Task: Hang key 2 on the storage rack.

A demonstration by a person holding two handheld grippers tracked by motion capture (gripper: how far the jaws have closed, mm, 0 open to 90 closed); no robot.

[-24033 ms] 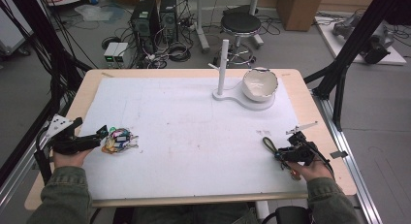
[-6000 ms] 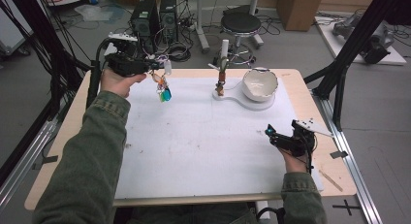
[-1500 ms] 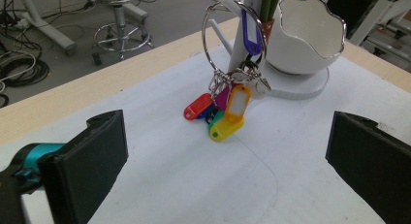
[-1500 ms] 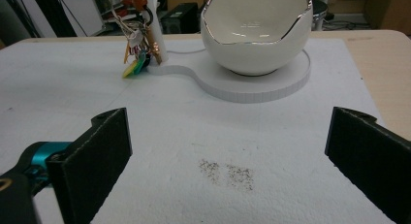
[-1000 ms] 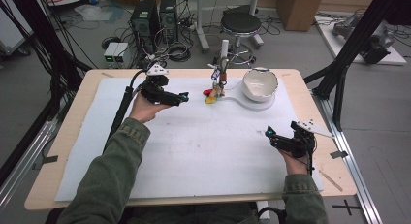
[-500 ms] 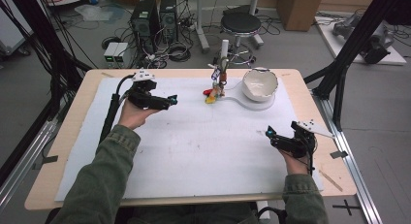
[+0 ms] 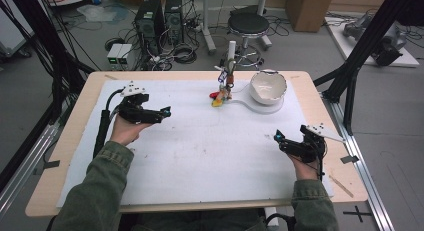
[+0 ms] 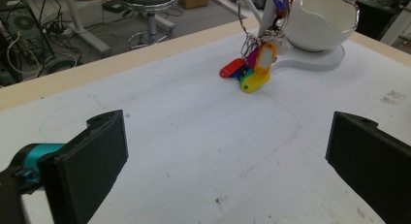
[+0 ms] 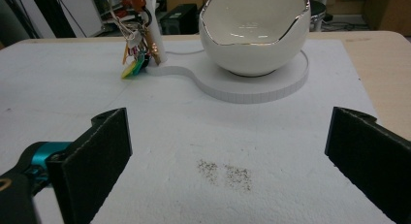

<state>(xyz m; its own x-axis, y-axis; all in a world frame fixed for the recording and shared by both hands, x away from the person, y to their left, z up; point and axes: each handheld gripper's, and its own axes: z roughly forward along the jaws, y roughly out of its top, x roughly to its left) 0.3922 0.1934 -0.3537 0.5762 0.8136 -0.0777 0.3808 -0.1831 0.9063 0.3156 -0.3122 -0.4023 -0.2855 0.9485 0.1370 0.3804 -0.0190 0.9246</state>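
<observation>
Even, bright indoor light; soft faint shadows; slightly soft focus; near fingers (image 8: 92,170) blurred

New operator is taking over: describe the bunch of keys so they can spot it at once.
Find the white egg-shaped bowl at the table's far side. Its flat white stand has an upright post at its left end. The key bunch hangs there, the only multicoloured thing.

A bunch of coloured key tags (image 7: 220,95) on metal rings hangs from a white post (image 7: 231,51) at upper centre, its lowest tags touching the white mat, just left of a white bowl (image 7: 267,87).
</observation>
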